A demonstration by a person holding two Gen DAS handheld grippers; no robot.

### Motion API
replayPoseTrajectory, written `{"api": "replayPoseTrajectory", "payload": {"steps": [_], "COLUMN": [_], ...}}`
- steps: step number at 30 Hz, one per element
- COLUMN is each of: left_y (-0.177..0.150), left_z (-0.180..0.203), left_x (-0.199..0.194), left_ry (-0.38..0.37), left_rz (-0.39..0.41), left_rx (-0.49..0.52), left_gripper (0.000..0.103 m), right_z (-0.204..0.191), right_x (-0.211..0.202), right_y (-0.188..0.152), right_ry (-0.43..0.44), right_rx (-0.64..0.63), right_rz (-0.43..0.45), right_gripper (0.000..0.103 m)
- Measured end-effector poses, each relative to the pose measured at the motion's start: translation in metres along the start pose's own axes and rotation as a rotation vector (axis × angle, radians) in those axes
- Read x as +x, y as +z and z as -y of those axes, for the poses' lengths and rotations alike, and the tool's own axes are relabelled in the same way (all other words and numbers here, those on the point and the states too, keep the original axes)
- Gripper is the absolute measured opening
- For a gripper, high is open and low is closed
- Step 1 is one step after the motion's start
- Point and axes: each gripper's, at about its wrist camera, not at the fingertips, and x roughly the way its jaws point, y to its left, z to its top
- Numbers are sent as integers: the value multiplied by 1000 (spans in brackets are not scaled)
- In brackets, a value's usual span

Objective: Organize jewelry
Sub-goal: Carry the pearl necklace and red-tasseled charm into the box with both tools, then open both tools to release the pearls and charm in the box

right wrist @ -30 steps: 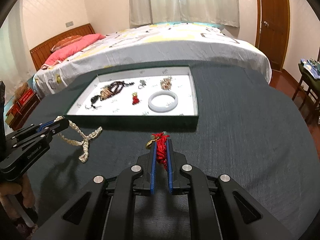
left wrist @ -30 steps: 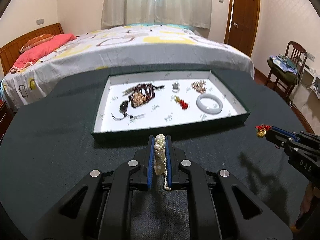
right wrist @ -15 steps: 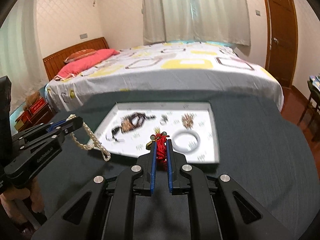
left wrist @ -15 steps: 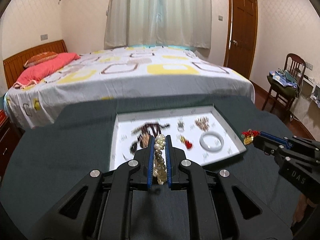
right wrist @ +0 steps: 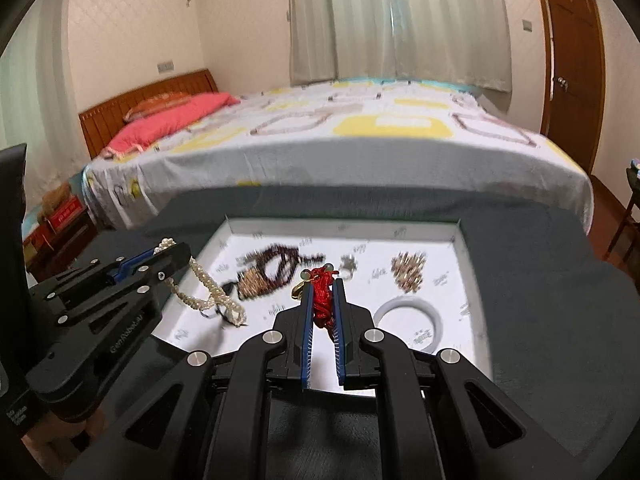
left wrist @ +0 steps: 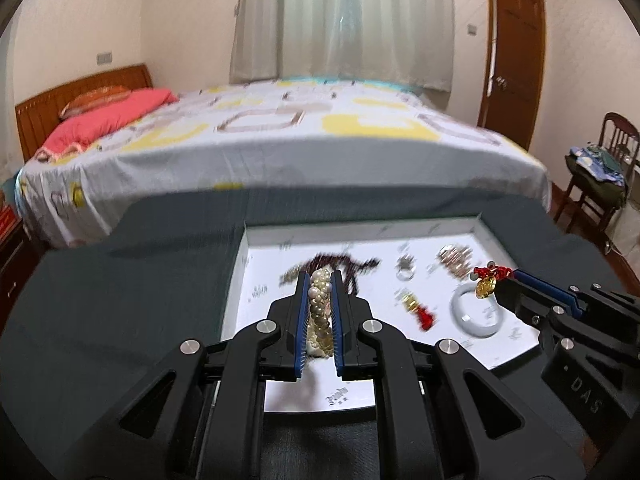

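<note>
A white-lined jewelry tray (left wrist: 360, 236) (right wrist: 468, 264) lies on the dark table. My left gripper (left wrist: 319, 280) is shut on a pearl necklace (left wrist: 320, 304) and holds it above the tray's left part; its strand (right wrist: 208, 292) hangs down into the tray in the right wrist view. My right gripper (right wrist: 322, 284) is shut on a red knotted charm (right wrist: 323, 300) with a gold piece, above the tray's middle; the charm (left wrist: 486, 280) also shows in the left wrist view. In the tray lie a dark bead necklace (right wrist: 276, 268), a white bangle (right wrist: 410, 320), a ring (left wrist: 405, 270), a gold cluster (right wrist: 408, 272) and a red charm (left wrist: 418, 308).
The tray rests on a round table with a dark cloth (left wrist: 120, 300). A bed (left wrist: 280, 140) stands right behind the table. A wooden chair (left wrist: 600, 176) with clothes stands at the right, near a door (left wrist: 512, 64).
Both grippers have moved forward from the near side of the tray to above it, each still holding its piece. The pearl strand now hangs into the tray.
</note>
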Motion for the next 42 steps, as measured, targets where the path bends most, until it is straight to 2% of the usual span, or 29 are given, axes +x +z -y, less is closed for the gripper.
{"api": "replayPoseTrajectory", "payload": {"steps": [8,18,29,31,33,37,38,41,42], "left_y": [-28,-35,-35,-35,-35,-36,-36,-36,-35], "left_z": [-7,-9,-6,-6,-5,-5,-5,-4,-3], "left_x": [44,68,75,75,76,76,76,75,74], "left_ry": [33,28,26,25,23,25,26,27,31], "left_rz": [-88,-173,-201,-202,-202,-203,-203,-199,-198], "left_rx": [5,2,7,14,15,17,19,27,30], "left_gripper": [11,11,14,16,23,24,25,32,36], "right_z": [1,2,4,5,5,7,7,8,7], "right_x": [45,61,69,70,70,70,70,67,66], "right_y": [-18,-26,-26,-26,-28,-27,-27,-27,-27], "right_ry": [-17,-27,-37,-35,-34,-33,-34,-28,-32], "right_rx": [-13,-19,-9,-7,-6,0,1,10,7], "right_rz": [-97,-148,-165,-170,-172,-173,-173,-155,-152], "right_gripper": [10,10,10,10,11,12,13,51,52]}}
